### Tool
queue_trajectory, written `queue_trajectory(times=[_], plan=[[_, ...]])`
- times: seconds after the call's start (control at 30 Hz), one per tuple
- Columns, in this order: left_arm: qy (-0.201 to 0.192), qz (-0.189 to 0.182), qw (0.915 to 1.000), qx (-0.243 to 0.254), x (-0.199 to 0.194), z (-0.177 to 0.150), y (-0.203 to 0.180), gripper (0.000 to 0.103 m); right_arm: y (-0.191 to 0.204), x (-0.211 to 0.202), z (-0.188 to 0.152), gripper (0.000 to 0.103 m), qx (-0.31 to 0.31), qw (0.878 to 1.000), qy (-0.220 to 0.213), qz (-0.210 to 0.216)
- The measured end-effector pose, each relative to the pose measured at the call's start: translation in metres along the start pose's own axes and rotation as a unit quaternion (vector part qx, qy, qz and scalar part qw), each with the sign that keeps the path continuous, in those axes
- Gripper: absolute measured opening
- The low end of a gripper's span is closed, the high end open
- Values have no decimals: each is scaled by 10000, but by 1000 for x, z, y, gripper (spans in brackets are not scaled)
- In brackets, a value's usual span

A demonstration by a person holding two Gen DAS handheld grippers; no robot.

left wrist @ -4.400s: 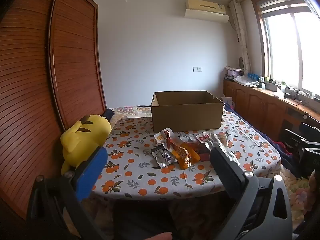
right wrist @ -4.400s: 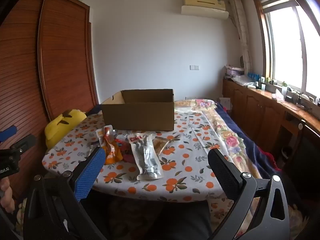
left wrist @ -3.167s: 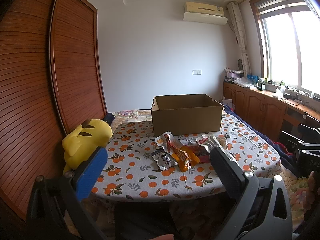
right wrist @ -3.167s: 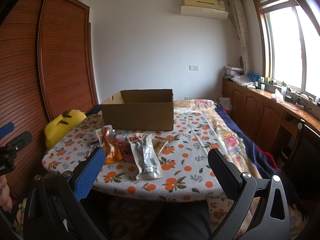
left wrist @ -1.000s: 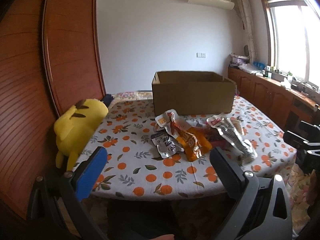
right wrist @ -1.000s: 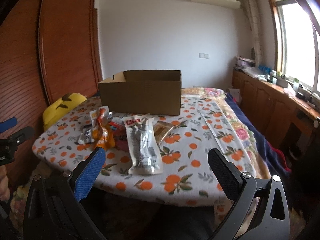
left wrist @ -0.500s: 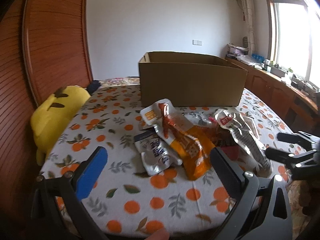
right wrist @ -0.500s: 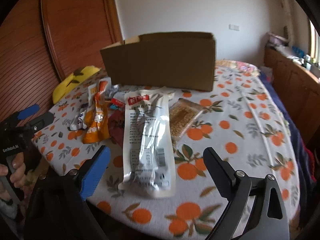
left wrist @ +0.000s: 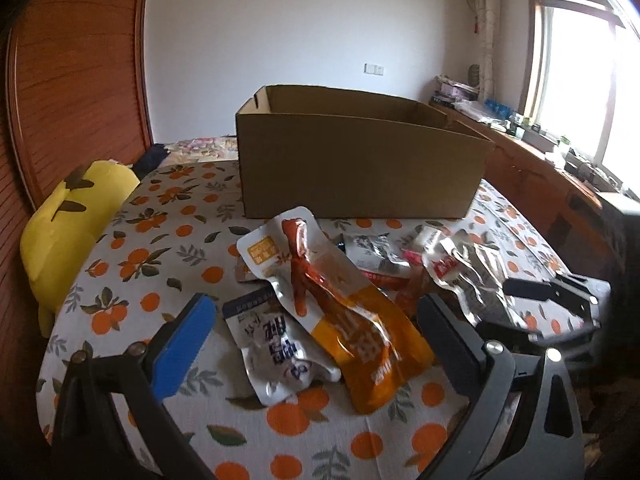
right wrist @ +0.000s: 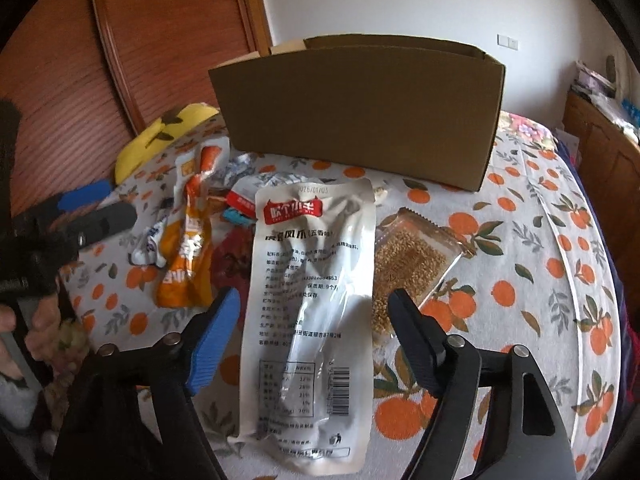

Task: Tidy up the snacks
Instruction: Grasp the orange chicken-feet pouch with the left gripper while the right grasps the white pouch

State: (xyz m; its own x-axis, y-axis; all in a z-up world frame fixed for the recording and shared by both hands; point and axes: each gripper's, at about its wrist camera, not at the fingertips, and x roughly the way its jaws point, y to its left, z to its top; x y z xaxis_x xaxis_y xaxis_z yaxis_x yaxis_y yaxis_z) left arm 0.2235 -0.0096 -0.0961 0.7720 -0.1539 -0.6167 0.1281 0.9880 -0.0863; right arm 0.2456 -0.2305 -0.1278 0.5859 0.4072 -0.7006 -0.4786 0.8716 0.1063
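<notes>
Several snack packets lie in a heap on the orange-print tablecloth [left wrist: 168, 248] in front of an open cardboard box [left wrist: 356, 168]. My left gripper [left wrist: 316, 316] is open, its jaws either side of a small silver packet [left wrist: 276, 352] and an orange-and-white chicken-feet packet [left wrist: 340, 312]. My right gripper [right wrist: 316, 312] is open, straddling a long silver packet [right wrist: 312, 304] that lies flat. A clear packet of golden grain bar [right wrist: 412, 260] lies just right of it. The box also shows in the right wrist view [right wrist: 360, 108].
A yellow plush toy [left wrist: 72, 220] sits at the table's left edge by a wooden slatted wardrobe [left wrist: 68, 92]. Wooden cabinets [left wrist: 532, 172] under the window stand at the right. The other gripper shows at the left of the right wrist view [right wrist: 92, 216].
Both grippers have moved forward and down from well back of the table to just over the snack heap. Both stay open and empty.
</notes>
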Motion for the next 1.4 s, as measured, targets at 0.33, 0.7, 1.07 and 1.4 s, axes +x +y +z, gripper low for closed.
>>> queue_trajectory(times=[0.33, 0.7, 1.07, 1.4], plan=[[559, 124, 9979, -317, 46, 9, 9, 101, 11, 11, -1, 76, -368, 9987, -98, -335], [805, -32, 9950, -587, 67, 12, 10, 89, 23, 18, -3, 76, -672, 9956, -25, -652], [631, -64, 9979, -147, 67, 11, 1, 53, 20, 15, -3, 76, -562, 9966, -71, -591], [376, -498, 9972, -409, 43, 14, 17, 47, 18, 14, -4, 73, -450, 9976, -105, -518]])
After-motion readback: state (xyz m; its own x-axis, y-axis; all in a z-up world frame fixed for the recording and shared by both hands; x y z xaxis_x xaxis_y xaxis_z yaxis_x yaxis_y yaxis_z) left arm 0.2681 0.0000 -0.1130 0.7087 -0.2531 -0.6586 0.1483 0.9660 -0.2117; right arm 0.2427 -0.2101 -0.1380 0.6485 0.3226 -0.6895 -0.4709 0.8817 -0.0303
